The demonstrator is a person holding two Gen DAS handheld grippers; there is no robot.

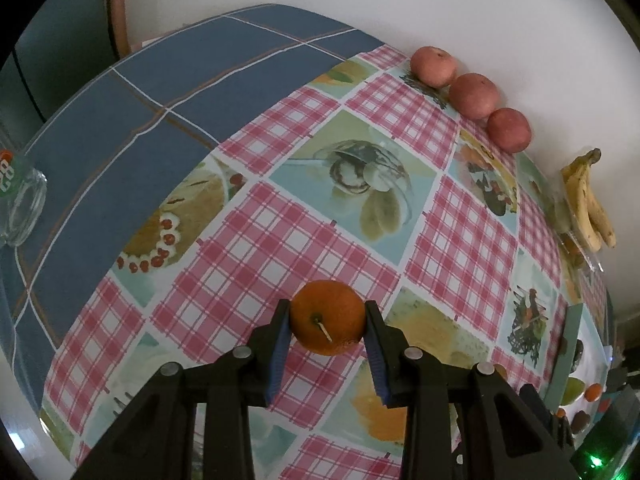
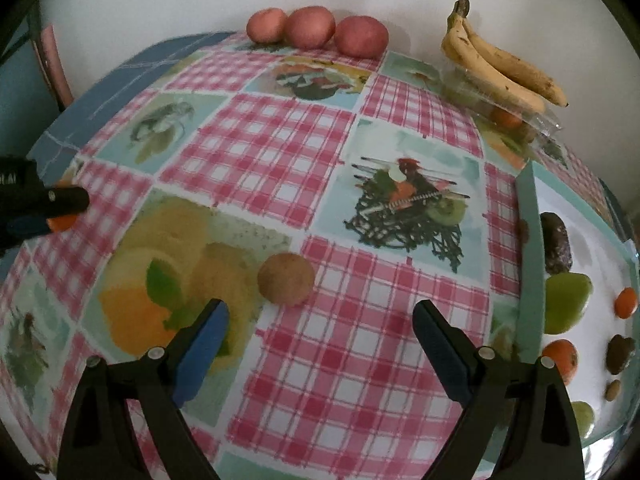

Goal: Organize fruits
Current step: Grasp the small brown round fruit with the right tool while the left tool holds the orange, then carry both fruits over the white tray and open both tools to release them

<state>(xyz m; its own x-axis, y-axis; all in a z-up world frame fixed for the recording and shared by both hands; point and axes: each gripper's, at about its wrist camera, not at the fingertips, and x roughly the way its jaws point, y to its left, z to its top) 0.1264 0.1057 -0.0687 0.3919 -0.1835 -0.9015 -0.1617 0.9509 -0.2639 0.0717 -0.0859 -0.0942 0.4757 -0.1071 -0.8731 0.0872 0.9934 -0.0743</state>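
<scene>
My left gripper [image 1: 327, 314] is shut on an orange [image 1: 327, 322], stem towards the camera, just above the checked tablecloth. It shows at the left edge of the right wrist view [image 2: 60, 210]. My right gripper [image 2: 320, 314] is open and empty, its fingers to either side of a brown kiwi [image 2: 286, 279] that lies just ahead on the cloth. Three red apples [image 2: 316, 28] sit in a row against the back wall [image 1: 472, 94]. Bananas [image 2: 500, 64] lie at the back right on a clear plastic box.
A white tray [image 2: 530, 248] at the right holds a green fruit [image 2: 566, 300], small oranges [image 2: 560, 358] and dark fruits [image 2: 556, 242]. A glass jar [image 1: 20, 204] lies at the far left on the blue cloth. The wall borders the table behind.
</scene>
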